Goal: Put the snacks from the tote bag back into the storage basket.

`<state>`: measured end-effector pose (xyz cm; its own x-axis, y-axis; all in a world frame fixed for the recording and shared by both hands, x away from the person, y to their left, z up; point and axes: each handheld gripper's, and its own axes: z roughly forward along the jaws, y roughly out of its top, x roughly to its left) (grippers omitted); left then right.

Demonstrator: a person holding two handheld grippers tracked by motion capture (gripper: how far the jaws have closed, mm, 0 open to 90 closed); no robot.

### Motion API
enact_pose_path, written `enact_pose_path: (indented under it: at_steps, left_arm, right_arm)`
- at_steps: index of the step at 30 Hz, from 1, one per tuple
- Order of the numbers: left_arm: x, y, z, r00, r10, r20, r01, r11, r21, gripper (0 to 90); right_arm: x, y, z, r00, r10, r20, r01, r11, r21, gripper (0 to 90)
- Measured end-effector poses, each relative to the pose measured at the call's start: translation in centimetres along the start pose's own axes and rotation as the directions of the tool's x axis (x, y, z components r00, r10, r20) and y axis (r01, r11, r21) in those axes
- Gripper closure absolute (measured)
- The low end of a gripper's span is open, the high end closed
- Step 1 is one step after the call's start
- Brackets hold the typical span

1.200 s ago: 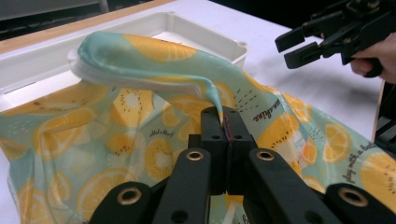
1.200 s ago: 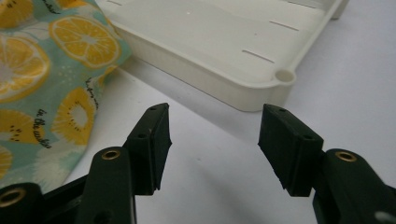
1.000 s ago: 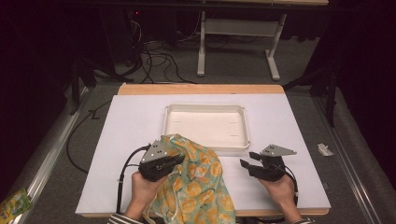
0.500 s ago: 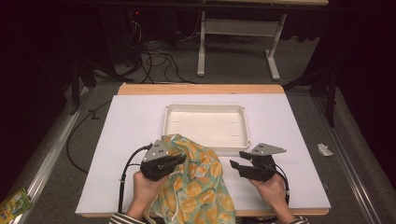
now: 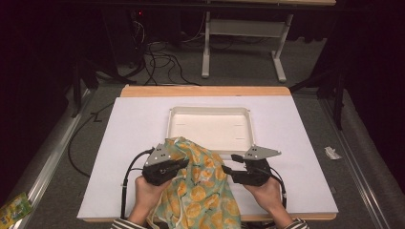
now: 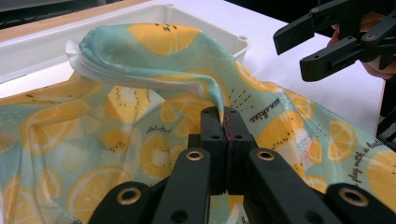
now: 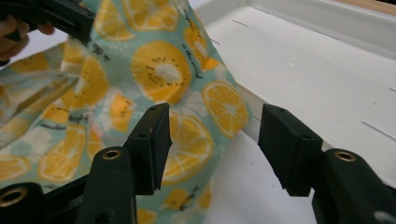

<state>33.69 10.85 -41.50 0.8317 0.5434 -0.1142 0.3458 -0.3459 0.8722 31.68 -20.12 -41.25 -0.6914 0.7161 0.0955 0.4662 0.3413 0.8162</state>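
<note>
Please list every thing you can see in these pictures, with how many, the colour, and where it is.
cloth: one, mint green with orange fruit slices, near edge of the table, one corner over the tray's near rim
tray: one, white, middle of the table
table: one, white top with a wooden far edge
cables: several, black, on the floor beyond the table
frame: one, white metal, on the floor behind the table
packet: one, green and yellow, floor at the left
scrap: one, white, floor at the right
left gripper: one, black, shut on a fold of the cloth
right gripper: one, black, jaws just opening, beside the cloth's right edge, nothing gripped
</note>
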Motion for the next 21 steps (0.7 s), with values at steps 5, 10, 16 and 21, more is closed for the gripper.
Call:
enact_pose_path:
  at_steps: [5,10,16,21]
  left_arm:
    - [0.0,-0.1,0.1,1.0,-0.007,0.002,0.006,1.0,0.005,89.4]
    - [-0.1,-0.2,0.1,1.0,0.0,0.003,0.0,0.9999,0.01,89.3]
    - [-0.2,-0.3,0.0,1.0,0.002,0.003,-0.002,0.9999,0.01,89.3]
    - [-0.1,-0.3,-0.1,1.0,-0.002,0.006,0.002,0.9999,0.013,89.1]
  right_arm:
    - [0.6,0.4,0.7,0.9996,0.006,-0.027,-0.006,1.0,0.004,44.8]
    - [1.2,0.7,1.6,0.9973,0.013,-0.072,-0.012,1.0,0.021,48.0]
    - [1.8,1.1,2.7,0.9954,0.006,-0.096,-0.001,0.999,0.045,50.2]
    - [1.8,1.1,3.3,0.9937,0.018,-0.11,-0.011,0.998,0.068,53.8]
